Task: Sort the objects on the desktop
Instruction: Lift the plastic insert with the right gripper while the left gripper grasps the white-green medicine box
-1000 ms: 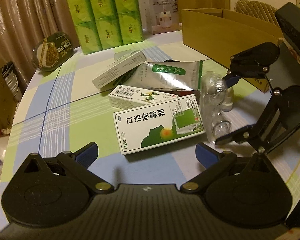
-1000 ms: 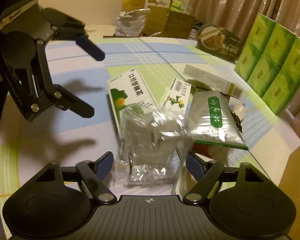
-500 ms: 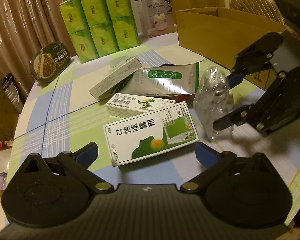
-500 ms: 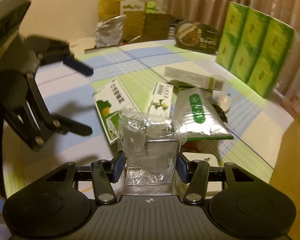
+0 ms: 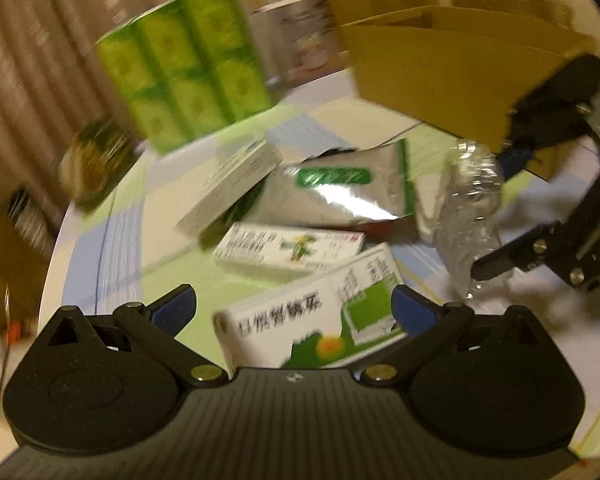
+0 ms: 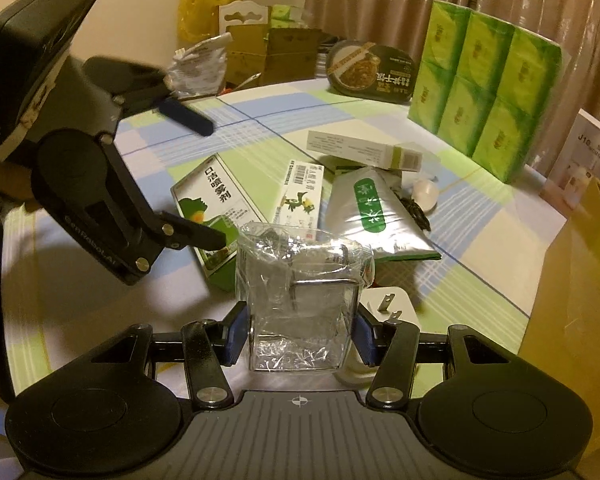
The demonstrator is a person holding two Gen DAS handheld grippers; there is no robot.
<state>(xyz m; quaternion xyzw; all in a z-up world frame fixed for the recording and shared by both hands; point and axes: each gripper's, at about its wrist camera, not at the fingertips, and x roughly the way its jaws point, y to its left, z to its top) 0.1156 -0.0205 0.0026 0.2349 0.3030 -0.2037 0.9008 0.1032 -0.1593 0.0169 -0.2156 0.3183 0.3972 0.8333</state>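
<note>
Checked tablecloth w/ boxes; right claw grips crinkly clear plastic box; left claw open.

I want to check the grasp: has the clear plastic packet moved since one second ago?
Yes. The clear plastic packet has come up off the table, away from the silver pouch, clamped in the right gripper.

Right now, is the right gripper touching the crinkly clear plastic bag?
Touching. In the right wrist view, both blue pads of the right gripper press against the sides of the crinkly clear plastic bag.
</note>
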